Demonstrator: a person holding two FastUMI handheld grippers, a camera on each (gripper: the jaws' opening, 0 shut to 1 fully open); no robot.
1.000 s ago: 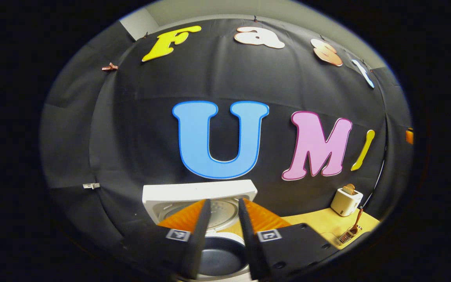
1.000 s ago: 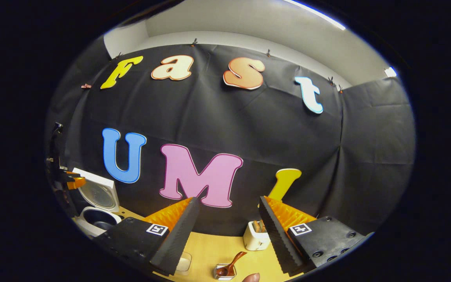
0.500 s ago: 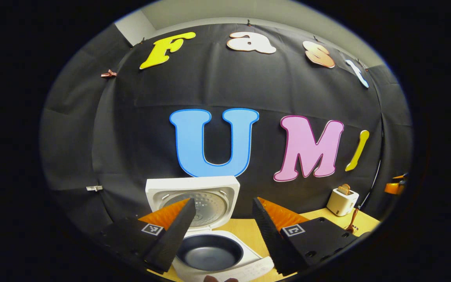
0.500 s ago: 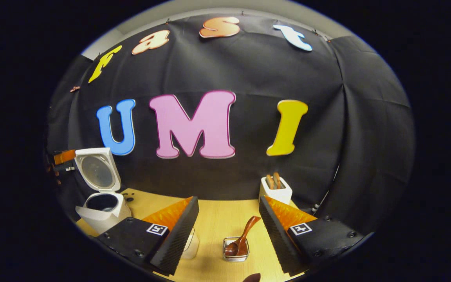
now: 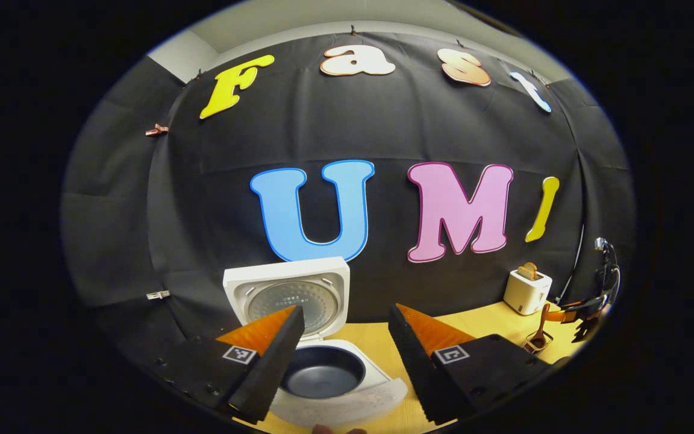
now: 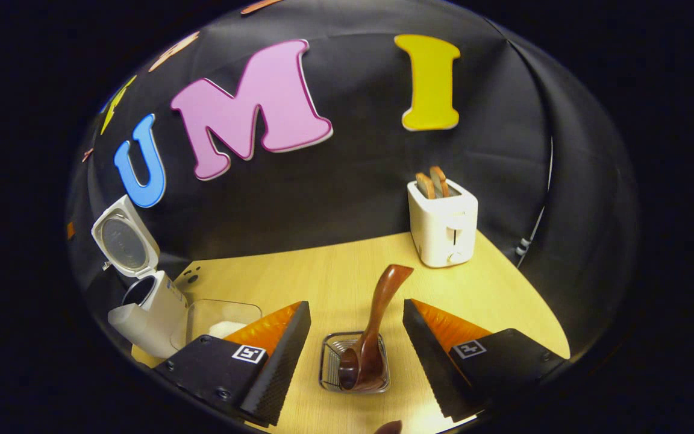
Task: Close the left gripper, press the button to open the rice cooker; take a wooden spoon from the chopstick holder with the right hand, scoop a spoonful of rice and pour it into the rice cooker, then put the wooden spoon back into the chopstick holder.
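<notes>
Honestly, right claw (image 6: 356,337) (spread wide) could clip the spoon (image 6: 371,337) sideways and tip its holder (image 6: 325,367).

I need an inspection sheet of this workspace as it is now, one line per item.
Surface: wooden table, bare in the middle.
Job's things: rice cooker with lid up, pot looks empty; wooden spoon leaning in the wire chopstick holder; clear rice container beside the cooker.
Clutter: white toaster holding two slices.
Grippers: left hand-held gripper open above the cooker; right hand-held gripper open, jaws on either side of the spoon, not touching.
Cables: one cable down the wall behind the toaster.
Surroundings: black cloth wall.
</notes>
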